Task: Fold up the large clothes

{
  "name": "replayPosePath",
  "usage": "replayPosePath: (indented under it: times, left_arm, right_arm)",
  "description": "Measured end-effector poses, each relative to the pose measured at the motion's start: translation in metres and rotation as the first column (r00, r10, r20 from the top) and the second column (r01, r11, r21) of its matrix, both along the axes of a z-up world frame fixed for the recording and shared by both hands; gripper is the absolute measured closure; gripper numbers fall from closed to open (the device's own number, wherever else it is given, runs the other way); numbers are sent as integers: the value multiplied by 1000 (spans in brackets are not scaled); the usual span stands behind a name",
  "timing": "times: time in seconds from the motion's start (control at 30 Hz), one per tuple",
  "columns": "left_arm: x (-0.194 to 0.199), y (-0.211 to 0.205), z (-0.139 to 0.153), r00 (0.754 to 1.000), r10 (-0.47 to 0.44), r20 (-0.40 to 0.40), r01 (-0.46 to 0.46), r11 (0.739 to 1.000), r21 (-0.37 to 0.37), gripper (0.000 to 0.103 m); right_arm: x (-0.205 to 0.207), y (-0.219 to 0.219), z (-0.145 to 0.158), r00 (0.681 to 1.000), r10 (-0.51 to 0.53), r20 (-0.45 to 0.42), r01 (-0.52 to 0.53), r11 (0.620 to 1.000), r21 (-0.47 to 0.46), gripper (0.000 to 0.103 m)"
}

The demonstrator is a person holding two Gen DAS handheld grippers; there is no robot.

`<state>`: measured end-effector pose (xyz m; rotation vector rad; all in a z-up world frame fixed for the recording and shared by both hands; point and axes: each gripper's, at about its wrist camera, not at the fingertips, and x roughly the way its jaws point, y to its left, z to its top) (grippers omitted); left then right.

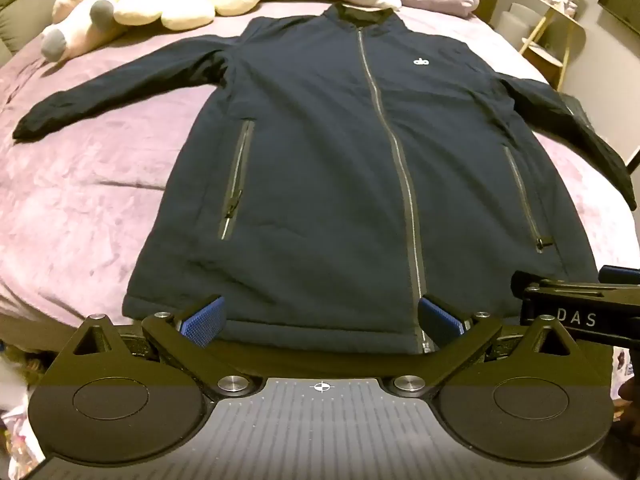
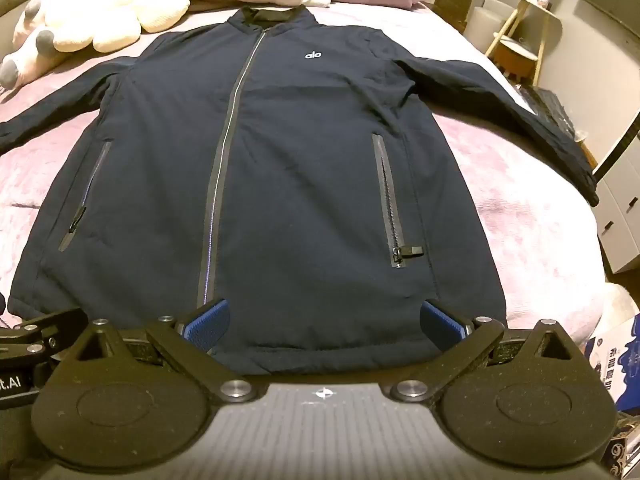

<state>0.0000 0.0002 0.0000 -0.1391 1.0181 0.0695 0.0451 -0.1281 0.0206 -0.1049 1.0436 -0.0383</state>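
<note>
On bed (image 1: 80, 200) | navy jacket (image 1: 340, 160) spread flat, zipped, sleeves out | left gripper (image 1: 320, 318), right gripper (image 2: 324, 322): jaws wide, holding nothing, poised at hem | no fold begun | next, probably: sleeve gathered inward

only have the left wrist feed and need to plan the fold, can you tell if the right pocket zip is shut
Observer: In the right wrist view the pocket zip on that side is closed down to its pull tab, which sticks out sideways.
Operator: where does the far sleeve end, mine is cut off
Observer: The sleeve runs off the bed's edge, its cuff hanging in front of a white drawer unit.
Operator: is the right gripper on the jacket yet
Observer: No, the right gripper is open, its blue pads above the jacket hem, nothing between them.
</note>
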Motion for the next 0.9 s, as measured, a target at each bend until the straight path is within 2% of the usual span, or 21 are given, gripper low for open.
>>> replayPosePath:
  times: [0.47,0.9]
  left_arm:
    - [0,0,0,1000,0,-3,0,1000,6,0]
    - [0,0,0,1000,0,-7,0,1000,6,0]
  right_arm:
    - [13,-6,2,1000,-1,-9,1,1000,6,2]
    - [3,-3,-1,1000,-7,1,7,1000,3,2]
